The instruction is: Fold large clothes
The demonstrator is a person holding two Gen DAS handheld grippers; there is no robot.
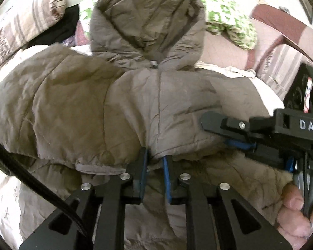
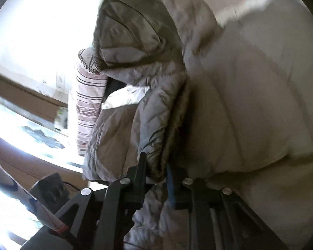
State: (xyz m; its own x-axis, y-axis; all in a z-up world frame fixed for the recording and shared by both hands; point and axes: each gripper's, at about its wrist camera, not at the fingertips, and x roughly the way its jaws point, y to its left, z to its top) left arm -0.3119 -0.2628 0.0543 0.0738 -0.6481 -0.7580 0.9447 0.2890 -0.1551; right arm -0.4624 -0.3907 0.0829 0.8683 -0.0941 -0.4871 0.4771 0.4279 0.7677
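- Left wrist view: quilted, puffy grey-brown hooded jacket (image 1: 135, 95) spread flat on a pale bedcover (image 1: 6, 200), hood up toward a green-patterned cloth (image 1: 225, 10).
- White letters "DAS" legible on the right gripper (image 1: 225, 135), reaching in from the right.
- Left gripper (image 1: 155, 162) nearly closed, blue pads pinching the jacket's bottom hem at the zip line.
- Right wrist view: blurred; right gripper (image 2: 156, 166) narrowed on a bunched jacket (image 2: 156, 104) edge; striped pillow (image 2: 87, 104) behind.

Pale quilted bed (image 1: 235, 179) bears a grey-brown hooded jacket (image 1: 119, 95)
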